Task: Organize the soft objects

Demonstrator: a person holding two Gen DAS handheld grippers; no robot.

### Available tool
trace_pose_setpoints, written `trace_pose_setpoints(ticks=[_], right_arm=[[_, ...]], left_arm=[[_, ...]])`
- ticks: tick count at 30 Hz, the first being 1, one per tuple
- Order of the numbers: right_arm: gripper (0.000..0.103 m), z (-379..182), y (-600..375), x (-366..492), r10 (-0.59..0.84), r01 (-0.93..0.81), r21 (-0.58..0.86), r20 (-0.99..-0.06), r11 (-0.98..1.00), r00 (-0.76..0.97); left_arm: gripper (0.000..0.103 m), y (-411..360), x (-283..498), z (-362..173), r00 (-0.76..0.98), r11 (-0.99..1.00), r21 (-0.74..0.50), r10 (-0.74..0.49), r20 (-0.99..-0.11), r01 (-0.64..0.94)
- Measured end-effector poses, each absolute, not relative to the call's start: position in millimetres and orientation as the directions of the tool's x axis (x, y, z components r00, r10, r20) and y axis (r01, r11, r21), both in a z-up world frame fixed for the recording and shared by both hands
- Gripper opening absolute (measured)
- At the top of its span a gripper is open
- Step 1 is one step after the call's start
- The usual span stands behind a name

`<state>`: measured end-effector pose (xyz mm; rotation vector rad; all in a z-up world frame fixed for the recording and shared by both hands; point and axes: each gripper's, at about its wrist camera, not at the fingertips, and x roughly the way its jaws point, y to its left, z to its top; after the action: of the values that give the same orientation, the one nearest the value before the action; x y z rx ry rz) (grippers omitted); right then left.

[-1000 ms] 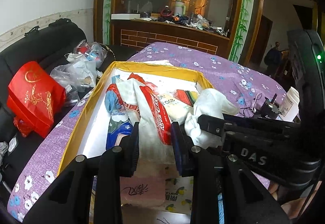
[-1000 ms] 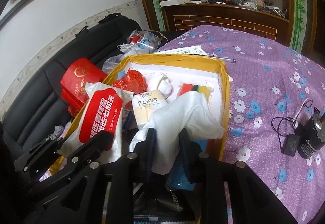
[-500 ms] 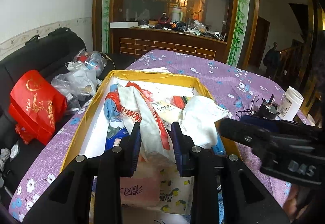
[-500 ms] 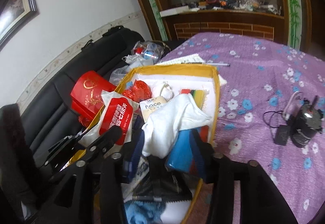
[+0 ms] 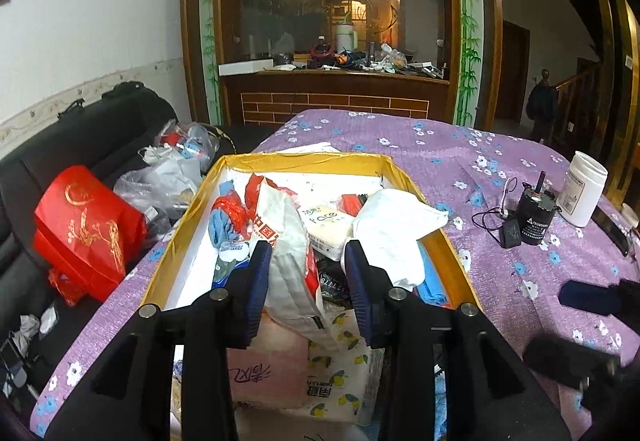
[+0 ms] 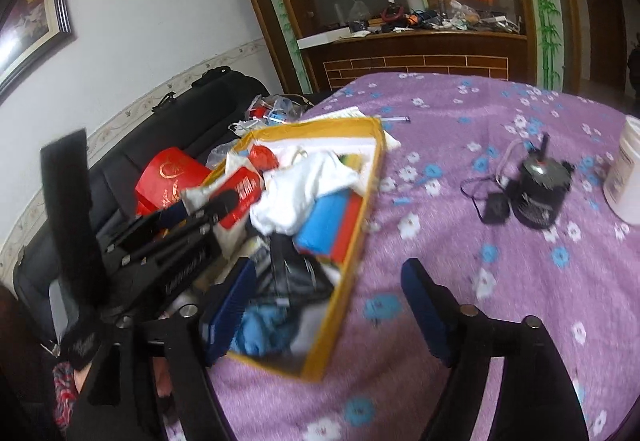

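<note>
Reaching into a yellow-rimmed cardboard box, the left gripper has its dark blue pads on either side of a white-and-red wet-wipes pack. Its jaws are opening, with the pack between them: the left pad touches the wrapper, while a gap shows at the right pad. The box sits on a table covered by a purple flowered cloth and is crowded with soft goods: a white cloth draped against its right wall, a cream tissue pack, a pink tissue pack and a lemon-print tissue pack at the near end. The right gripper hovers over the box's near right corner, jaws opening wide with nothing held between them; the view from it is blurred. To the right on the cloth stand a black motor with a wire and a white jar. A red gift bag lies on the black sofa beside the table.
</note>
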<state>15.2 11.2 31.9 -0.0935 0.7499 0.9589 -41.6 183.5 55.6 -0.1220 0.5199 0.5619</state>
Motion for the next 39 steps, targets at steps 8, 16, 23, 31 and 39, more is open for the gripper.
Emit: trace_pose_setpoints(ticks=[8,16,23,31,39], right_arm=[[0.094,19.8,-22.2,-11.1,0.69,-0.781,0.2,-0.627,0.591,0.362],[0.102,19.7,-50.4,-37.4,0.658,-0.768,0.09,-0.585,0.634,0.475],[0.103,17.4,-63.3,-45.0,0.654,-0.749,0.079,-0.554,0.658,0.516],[0.103,21.7,-70.0,-50.7,0.651,-0.742,0.053,-0.524,0.669,0.55],[0.103,21.3,-68.1,-52.2,0.657,-0.752,0.05,-0.526,0.657,0.539]], left_arm=[[0.078,157.8,-50.9,67.5,0.73,0.835,0.079,0.519,-0.445,-0.545],[0.084,128.5,-58.5,62.2,0.707,0.844,0.151,0.517,-0.482,-0.515],[0.084,123.7,-77.6,59.1,0.68,0.82,0.117,0.536,-0.5,-0.561],[0.084,111.9,-78.9,53.6,0.69,0.835,0.134,0.521,-0.503,-0.534],[0.084,105.3,-75.8,52.2,0.672,0.819,0.188,0.557,-0.488,-0.542]])
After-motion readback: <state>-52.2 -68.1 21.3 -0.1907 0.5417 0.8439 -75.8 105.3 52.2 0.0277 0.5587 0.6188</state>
